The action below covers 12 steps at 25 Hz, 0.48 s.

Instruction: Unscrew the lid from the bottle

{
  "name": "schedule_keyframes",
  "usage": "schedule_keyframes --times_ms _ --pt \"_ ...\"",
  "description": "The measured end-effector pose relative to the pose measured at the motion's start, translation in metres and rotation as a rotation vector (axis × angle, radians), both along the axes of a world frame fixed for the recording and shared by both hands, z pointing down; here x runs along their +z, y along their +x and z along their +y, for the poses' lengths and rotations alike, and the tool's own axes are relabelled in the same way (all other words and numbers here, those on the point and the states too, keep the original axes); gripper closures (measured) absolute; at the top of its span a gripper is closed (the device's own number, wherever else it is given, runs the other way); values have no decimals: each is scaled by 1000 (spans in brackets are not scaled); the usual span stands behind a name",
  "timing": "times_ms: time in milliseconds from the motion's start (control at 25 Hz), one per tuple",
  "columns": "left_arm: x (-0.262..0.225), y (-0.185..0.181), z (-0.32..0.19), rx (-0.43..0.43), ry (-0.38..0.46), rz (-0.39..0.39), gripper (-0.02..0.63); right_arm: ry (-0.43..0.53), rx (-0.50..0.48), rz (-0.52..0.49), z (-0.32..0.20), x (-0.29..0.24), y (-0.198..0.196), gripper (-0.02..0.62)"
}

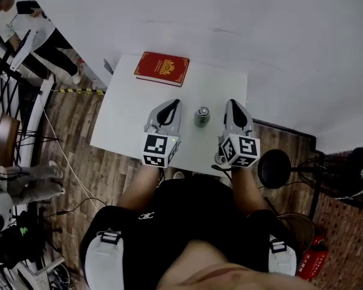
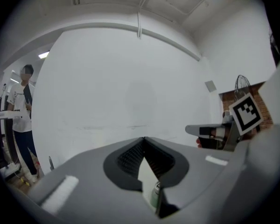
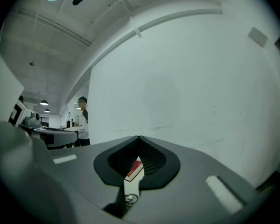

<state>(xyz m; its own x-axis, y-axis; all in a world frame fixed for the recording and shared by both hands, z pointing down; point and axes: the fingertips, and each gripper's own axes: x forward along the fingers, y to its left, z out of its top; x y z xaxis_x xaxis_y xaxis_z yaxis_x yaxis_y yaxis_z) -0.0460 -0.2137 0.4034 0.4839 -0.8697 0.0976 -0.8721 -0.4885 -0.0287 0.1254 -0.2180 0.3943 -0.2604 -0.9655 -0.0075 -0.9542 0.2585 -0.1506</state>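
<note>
You are holding both grippers low over the white table (image 1: 124, 122), one on each side of the small bottle (image 1: 201, 116). It is standing upright at the centre of the head view with its lid (image 1: 202, 110) on, touching neither gripper. The left gripper (image 1: 174, 102) is clenched on nothing, and its own view is showing the tips meeting. Only a sliver of the bottle (image 2: 155, 193) is peeking through the gap low in that frame, with the right gripper (image 2: 193, 129) at mid right. The right gripper (image 3: 139, 137) is also clamped empty. Its view alone is catching the red book (image 3: 135, 169) through the gap, above the lid (image 3: 129, 199). In the head view the book (image 1: 162, 68) is lying at the table's far edge.
</note>
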Motion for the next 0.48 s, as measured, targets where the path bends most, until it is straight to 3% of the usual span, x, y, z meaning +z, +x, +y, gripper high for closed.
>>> schedule_keyframes --times_ms 120,200,280,480 --pt "3 3 -11 8 -4 21 551 19 -49 -4 -10 2 -3 581" --pt "4 10 -16 46 -4 19 397 28 -103 5 -17 5 -9 474" --pt "9 15 -22 71 -8 2 314 17 -133 12 -24 9 -13 452" --pt "44 12 -30 83 -59 -59 296 -44 -166 29 -40 35 -20 442"
